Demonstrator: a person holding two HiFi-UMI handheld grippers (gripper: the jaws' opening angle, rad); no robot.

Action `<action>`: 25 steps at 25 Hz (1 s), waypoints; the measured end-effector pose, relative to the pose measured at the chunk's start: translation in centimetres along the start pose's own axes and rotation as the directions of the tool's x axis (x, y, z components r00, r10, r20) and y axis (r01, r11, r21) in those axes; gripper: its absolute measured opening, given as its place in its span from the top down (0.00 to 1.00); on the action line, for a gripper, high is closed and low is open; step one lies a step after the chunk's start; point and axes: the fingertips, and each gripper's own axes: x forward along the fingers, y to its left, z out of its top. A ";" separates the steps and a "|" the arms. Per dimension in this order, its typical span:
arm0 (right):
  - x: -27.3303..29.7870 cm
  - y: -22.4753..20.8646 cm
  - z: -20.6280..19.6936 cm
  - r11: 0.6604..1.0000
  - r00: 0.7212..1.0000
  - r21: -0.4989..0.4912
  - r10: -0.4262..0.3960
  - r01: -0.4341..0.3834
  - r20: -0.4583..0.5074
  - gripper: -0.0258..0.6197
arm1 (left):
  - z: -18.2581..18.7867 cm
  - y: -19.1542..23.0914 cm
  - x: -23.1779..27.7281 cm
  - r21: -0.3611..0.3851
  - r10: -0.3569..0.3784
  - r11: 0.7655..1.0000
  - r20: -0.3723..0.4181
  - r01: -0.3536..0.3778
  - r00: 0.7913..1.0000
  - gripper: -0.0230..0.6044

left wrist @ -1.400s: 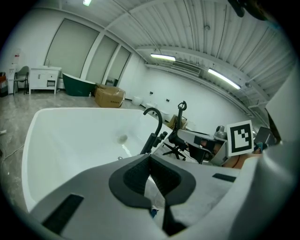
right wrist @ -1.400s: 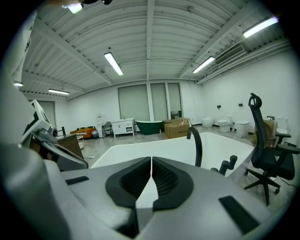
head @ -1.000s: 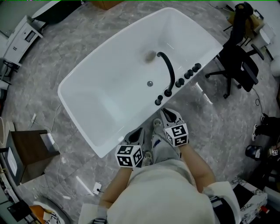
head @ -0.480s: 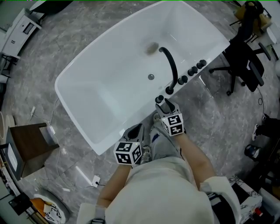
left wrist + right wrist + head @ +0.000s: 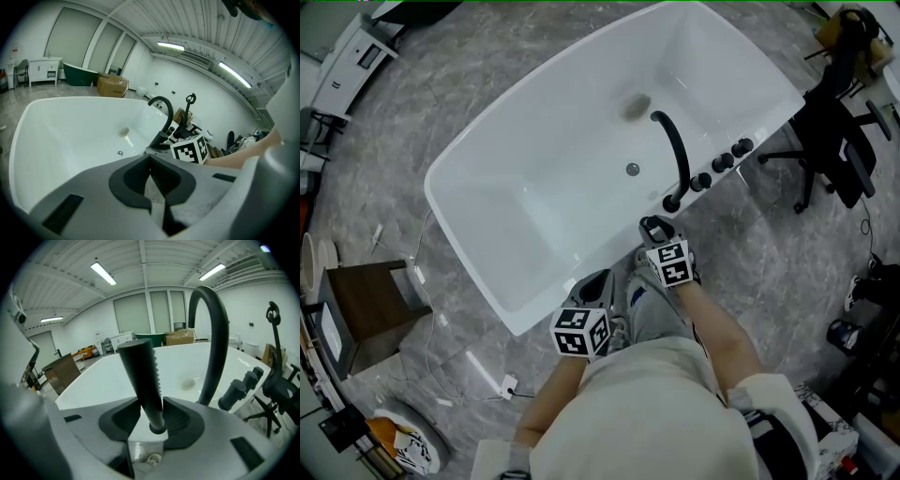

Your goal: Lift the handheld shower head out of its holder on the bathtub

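Grey marbled stone floor (image 5: 787,253) covers a big white-walled room with a ribbed ceiling and long strip lights (image 5: 103,273). On it a white freestanding oval bathtub (image 5: 572,103) stands at a slant in the head view. A black wheeled office chair (image 5: 839,141) is past the tub's right end and a brown wooden cabinet (image 5: 370,295) sits off its left corner. Far back in the left gripper view are a dark green tub (image 5: 79,75) and a brown cardboard box (image 5: 111,86). On the tub's near rim, a black arched faucet spout (image 5: 677,150) curves over the basin with a row of round black knobs (image 5: 724,161) to its right. The black handheld shower head (image 5: 140,376) stands upright in its holder on the same rim, just left of the spout's base. The right gripper (image 5: 151,404) sits right at that fitting, its grey fingers (image 5: 185,420) spread wide and closing, with the shower head's stem rising between the dark pads. The pads lie close on either side (no firm squeeze on the stem can be made out), and the head is not lifted. The left gripper (image 5: 150,157) hovers over the near rim further left, apart from the black fittings. Its fingers (image 5: 126,180) meet at the tips with nothing between them. Each gripper carries a square-marker cube (image 5: 672,263)
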 end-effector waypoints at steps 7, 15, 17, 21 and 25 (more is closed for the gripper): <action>-0.1 0.4 0.4 0.998 0.999 -0.068 -0.004 0.002 -0.037 0.74 | 0.3 -0.5 0.7 0.006 -0.018 1.000 0.004 0.018 1.000 0.93; -1.4 0.7 1.0 0.999 0.999 -0.034 -0.030 0.030 -0.013 0.74 | 0.0 -1.6 0.2 0.027 -0.044 0.999 0.014 0.044 0.999 0.93; -1.8 0.7 1.0 0.999 0.999 -0.015 -0.035 0.035 -0.003 0.74 | -0.3 -1.8 -0.3 0.030 -0.046 0.999 0.020 0.046 0.999 0.93; -3.5 1.2 2.3 0.999 0.998 -0.005 -0.044 0.044 0.042 0.74 | -0.6 -2.1 -1.5 0.038 -0.054 0.998 0.032 0.053 0.998 0.93; -5.4 2.0 3.3 0.998 0.995 -0.021 -0.055 0.057 0.083 0.74 | -1.2 -2.4 -2.6 0.043 -0.058 0.997 0.041 0.057 0.997 0.93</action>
